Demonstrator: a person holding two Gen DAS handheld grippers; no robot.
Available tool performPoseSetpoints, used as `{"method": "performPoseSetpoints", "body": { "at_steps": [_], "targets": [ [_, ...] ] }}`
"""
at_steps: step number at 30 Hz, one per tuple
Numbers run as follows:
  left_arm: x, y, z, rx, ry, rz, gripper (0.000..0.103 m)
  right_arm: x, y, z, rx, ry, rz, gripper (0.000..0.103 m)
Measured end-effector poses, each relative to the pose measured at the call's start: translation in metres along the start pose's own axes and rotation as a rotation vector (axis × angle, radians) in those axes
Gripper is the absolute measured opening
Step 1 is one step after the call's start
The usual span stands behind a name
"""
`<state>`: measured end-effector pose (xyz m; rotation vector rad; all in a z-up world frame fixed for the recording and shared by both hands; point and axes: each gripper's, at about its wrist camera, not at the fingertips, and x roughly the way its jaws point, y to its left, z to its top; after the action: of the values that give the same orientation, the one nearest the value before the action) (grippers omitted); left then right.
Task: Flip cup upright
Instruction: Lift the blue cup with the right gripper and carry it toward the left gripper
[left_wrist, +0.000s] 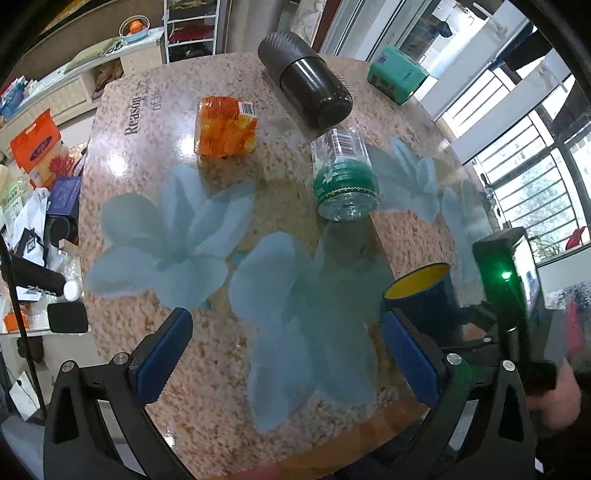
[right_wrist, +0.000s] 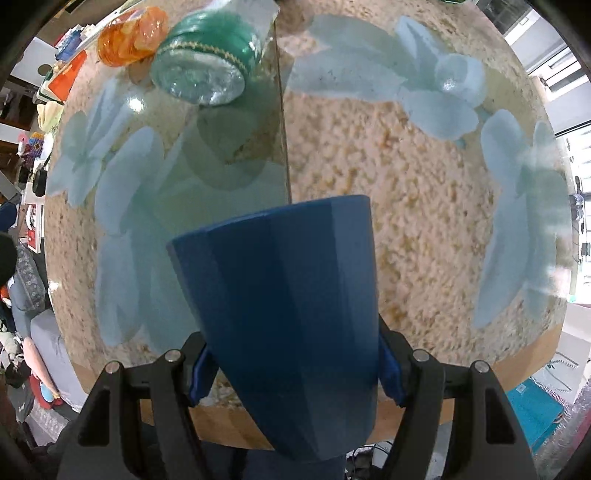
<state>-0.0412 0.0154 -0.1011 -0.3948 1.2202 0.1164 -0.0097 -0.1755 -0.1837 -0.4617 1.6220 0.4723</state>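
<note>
the right gripper (right_wrist: 293, 373) pinches the blue cup (right_wrist: 284, 314) by its sides, at the near edge of the table (right_wrist: 424, 221). the cup points away from the fingers, with its yellow inside facing up. the left gripper (left_wrist: 286, 354) is spread wide, holding nothing. farther off lies a bottle (left_wrist: 343, 177).

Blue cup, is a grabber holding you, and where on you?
Yes. The right gripper has its jaws shut on the blue cup, pinching its faceted side walls near one end. The left gripper is open and holds nothing.
</note>
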Motion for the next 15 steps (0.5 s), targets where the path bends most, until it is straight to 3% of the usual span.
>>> {"method": "performPoseSetpoints", "body": {
  "at_steps": [8, 13, 15],
  "targets": [
    [0.002, 0.001, -0.001, -0.008, 0.018, -0.014, 0.103, 0.009, 0.001, 0.006, -0.008, -0.003, -0.012, 0.070],
    [0.002, 0.000, -0.001, -0.003, 0.018, -0.022, 0.103, -0.016, -0.018, 0.014, -0.010, 0.004, 0.005, 0.070],
    [0.002, 0.001, -0.001, -0.006, 0.023, -0.021, 0.103, -0.019, -0.020, 0.014, -0.007, 0.008, 0.009, 0.079]
  ]
}}
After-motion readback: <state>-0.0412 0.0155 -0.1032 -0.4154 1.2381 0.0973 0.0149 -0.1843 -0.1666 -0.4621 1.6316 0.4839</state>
